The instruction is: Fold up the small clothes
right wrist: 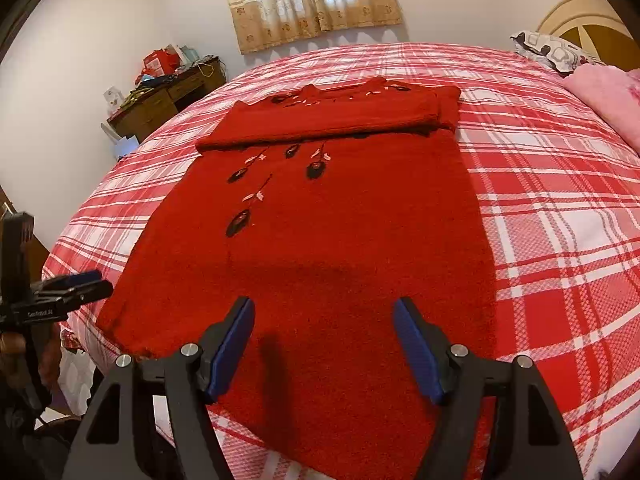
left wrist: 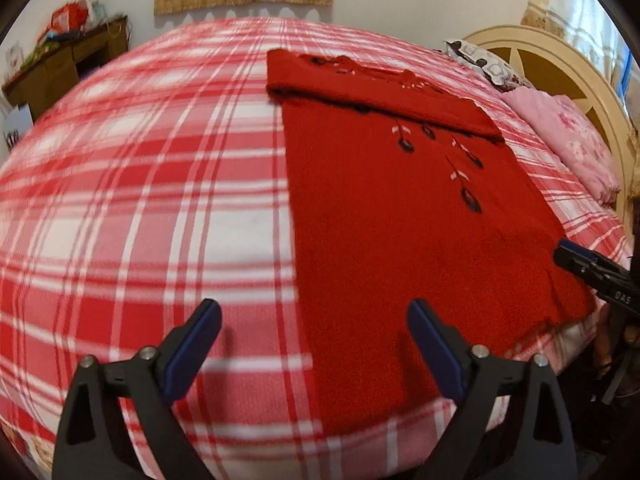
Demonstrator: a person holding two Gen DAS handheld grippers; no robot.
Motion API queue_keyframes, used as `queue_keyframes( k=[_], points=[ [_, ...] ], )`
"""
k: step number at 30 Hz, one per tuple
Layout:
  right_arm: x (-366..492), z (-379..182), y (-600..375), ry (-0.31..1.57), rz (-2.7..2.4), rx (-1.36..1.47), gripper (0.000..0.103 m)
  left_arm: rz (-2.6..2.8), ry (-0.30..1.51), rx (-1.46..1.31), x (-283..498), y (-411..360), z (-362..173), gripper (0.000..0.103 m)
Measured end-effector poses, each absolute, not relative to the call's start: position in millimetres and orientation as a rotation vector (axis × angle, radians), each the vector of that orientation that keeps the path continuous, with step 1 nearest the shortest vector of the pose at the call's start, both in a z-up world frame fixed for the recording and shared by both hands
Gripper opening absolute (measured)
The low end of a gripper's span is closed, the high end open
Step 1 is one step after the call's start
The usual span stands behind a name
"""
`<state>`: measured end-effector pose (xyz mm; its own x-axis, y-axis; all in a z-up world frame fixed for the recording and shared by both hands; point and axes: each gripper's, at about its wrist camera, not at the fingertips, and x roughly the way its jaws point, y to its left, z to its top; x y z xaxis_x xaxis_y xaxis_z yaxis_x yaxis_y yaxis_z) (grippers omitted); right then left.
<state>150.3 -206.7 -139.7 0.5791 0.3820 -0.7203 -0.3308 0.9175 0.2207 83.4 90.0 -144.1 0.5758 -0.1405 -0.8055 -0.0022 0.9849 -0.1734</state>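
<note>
**Sleeves folded in, hem fold comes next**

A red knitted sweater with dark embroidered flowers (right wrist: 320, 216) lies flat on a bed covered in a red-and-white plaid sheet (right wrist: 552, 216). Its sleeves are laid across the chest at the far end, forming a thick band well ahead of both pairs of jaws. The body stretches from that band back to the near hem, which reaches the bed's edge.

The right gripper (right wrist: 323, 346) hovers with its jaws wide apart and nothing between them; the sweater's hem area lies directly beneath and just ahead of them. The left gripper (left wrist: 314, 346) is likewise spread and empty, straddling the sweater's left edge: one jaw is over the plaid sheet, the other over red knit. Whether either touches the fabric cannot be told.

Judging by the layout, the sleeve stage looks done and the lengthwise fold is in hand. The next move likely calls for each gripper to drop to its own hem corner, pinch the layers there, and carry the hem forward toward the collar, keeping both sides level so the knit does not skew.
</note>
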Motion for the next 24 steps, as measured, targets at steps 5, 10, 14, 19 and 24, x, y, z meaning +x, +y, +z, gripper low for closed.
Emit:
queue_keyframes(
  k=[5, 10, 14, 19, 24],
  points=[
    [145, -139, -204, 0.846, 0.421, 0.052, 0.073, -0.136, 0.989, -0.257, 68, 88, -151, 0.08],
    [143, -137, -202, 0.828, 0.426, 0.053, 0.073, -0.129, 1.008, -0.254, 66, 79, -161, 0.071],
    [144, -141, -202, 0.83, 0.428, 0.065, 0.073, -0.119, 0.991, -0.264, 64, 78, -162, 0.065],
    [144, -143, -204, 0.825, 0.418, 0.063, 0.073, -0.146, 0.98, -0.25, 60, 70, -164, 0.041],
    [141, -131, -224, 0.808, 0.385, 0.084, 0.073, -0.175, 0.97, -0.243, 58, 75, -159, 0.009]
  ],
)
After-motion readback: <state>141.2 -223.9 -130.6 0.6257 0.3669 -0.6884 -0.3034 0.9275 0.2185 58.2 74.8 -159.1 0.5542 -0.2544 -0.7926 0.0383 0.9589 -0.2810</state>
